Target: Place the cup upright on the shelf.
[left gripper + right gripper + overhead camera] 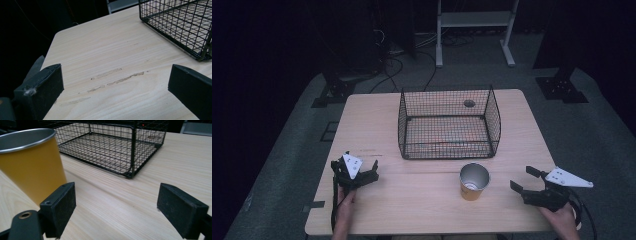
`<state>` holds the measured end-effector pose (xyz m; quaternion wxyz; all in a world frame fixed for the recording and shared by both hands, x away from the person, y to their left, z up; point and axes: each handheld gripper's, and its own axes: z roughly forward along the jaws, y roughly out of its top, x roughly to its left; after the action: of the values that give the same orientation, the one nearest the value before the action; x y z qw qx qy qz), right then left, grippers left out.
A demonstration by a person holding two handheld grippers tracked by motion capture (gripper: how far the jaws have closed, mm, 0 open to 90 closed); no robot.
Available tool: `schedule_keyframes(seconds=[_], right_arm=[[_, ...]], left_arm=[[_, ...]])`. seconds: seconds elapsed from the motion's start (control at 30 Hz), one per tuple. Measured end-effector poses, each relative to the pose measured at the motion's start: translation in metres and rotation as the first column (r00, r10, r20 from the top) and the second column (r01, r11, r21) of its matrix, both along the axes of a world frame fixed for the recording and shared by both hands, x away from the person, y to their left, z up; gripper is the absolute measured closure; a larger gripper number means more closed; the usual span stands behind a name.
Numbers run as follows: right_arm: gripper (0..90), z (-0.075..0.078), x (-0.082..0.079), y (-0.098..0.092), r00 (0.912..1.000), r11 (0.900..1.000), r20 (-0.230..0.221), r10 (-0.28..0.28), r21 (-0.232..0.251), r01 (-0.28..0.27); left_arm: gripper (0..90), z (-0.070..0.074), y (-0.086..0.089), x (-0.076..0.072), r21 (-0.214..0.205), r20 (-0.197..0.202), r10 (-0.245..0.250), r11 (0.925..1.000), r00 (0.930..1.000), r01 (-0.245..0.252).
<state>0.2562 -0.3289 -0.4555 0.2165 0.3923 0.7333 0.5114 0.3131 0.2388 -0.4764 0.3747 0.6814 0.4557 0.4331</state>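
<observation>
right tongs [523,180] gape beside upright yellow cup [474,181].

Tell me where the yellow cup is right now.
In the high view the yellow cup stands upright on the table, just in front of the wire basket, left of the right gripper.

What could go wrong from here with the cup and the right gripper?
The yellow cup stands upright and free on the table, close beside the right gripper, whose jaws stand open and empty. A sideways nudge from a jaw could probably tip it. The wire basket sits just behind the cup, so a low lift might catch its rim.
</observation>
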Motion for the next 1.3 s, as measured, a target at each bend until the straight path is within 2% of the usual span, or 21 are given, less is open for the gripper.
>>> schedule_keyframes(seconds=[0.7, 1.1, 1.3], right_arm=[[13.3, 0.007, -0.01, 0.023, 0.9948, 0.994, 0.008, 0.102, -0.041, -0.102], [9.6, 0.008, -0.015, 0.037, 0.9882, 0.9869, -0.007, 0.153, -0.051, -0.153], [8.1, 0.01, -0.016, 0.049, 0.9806, 0.9789, -0.018, 0.195, -0.059, -0.196]], left_arm=[[0.0, 0.0, 0.0, 0.0, 0.002, 0.001, -0.002, 1.0, 1.0, 0.002], [0.0, 0.0, 0.0, 0.0, 0.003, 0.001, -0.002, 1.0, 1.0, 0.002], [0.0, 0.0, 0.0, 0.0, 0.004, 0.001, -0.003, 1.0, 1.0, 0.003]])
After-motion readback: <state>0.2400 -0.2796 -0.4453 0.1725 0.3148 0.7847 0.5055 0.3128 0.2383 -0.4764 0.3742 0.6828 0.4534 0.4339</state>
